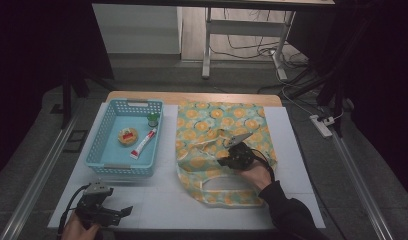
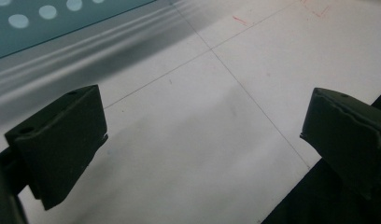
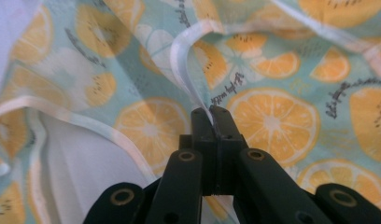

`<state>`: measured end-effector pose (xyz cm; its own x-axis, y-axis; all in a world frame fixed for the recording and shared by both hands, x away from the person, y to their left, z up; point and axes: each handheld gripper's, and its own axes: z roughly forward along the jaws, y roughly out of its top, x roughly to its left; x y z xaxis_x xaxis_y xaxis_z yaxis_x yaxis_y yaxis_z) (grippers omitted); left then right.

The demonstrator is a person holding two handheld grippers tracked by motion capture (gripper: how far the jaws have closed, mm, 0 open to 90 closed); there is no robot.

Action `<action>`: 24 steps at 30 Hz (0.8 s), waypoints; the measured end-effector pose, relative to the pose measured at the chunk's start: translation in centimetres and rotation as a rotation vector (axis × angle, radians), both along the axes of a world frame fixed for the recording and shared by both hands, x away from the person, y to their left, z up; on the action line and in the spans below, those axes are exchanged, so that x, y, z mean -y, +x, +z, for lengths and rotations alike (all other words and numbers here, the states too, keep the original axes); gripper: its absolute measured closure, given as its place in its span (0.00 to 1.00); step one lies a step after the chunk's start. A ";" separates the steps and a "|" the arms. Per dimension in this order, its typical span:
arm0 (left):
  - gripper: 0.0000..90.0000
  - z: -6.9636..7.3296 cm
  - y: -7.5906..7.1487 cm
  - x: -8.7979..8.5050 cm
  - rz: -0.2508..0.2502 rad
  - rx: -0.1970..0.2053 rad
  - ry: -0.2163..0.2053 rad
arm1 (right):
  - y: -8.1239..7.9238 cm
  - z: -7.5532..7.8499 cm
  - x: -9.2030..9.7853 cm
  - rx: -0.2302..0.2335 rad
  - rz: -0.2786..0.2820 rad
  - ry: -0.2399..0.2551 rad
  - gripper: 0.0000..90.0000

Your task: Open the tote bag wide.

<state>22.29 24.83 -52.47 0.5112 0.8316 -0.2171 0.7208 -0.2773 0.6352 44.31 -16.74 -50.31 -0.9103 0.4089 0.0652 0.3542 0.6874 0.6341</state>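
On the right half of the white surface (image 1: 157, 205) lies the fruit-print bag (image 1: 212, 125), flat, just beside the blue basket (image 1: 103, 150). I hold the right tool (image 3: 212, 114) with its jaws pinched fully together on the bag's white handle strap (image 3: 181, 60), above the orange-slice fabric. I hold the left tool (image 2: 202, 135) at the near left corner of the surface, its jaws spread wide with nothing between them. Inside the basket sit a small tube (image 1: 143, 144), a round yellow item (image 1: 127, 135) and a green-capped jar (image 1: 153, 119).
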 end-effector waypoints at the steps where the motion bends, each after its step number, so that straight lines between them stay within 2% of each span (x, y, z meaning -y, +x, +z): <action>1: 0.00 0.0 0.0 0.0 0.000 -0.001 0.000 | 0.0 0.3 0.0 0.004 0.006 0.008 1.00; 7: 0.00 0.0 0.0 0.0 0.001 0.000 0.000 | 0.0 2.4 -0.8 0.027 -0.003 0.059 1.00; 10: 0.00 0.0 0.0 0.0 0.000 0.000 -0.001 | 0.1 2.9 -1.1 0.031 -0.005 0.061 1.00; 12: 0.00 0.0 0.0 0.0 0.001 -0.001 -0.001 | 0.2 3.5 -1.4 0.026 -0.008 0.074 1.00; 16: 0.00 0.0 0.1 -0.1 0.002 -0.004 -0.003 | 0.7 4.8 -1.9 -0.012 -0.024 0.083 1.00; 24: 0.00 0.0 0.1 -0.1 0.003 -0.006 -0.006 | 1.1 7.3 -3.3 0.009 0.005 0.137 1.00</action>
<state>22.36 24.96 -52.51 0.5078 0.8315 -0.2252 0.7251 -0.2714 0.6329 45.42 -13.39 -43.01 -0.9132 0.3919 0.1119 0.3447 0.5962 0.7251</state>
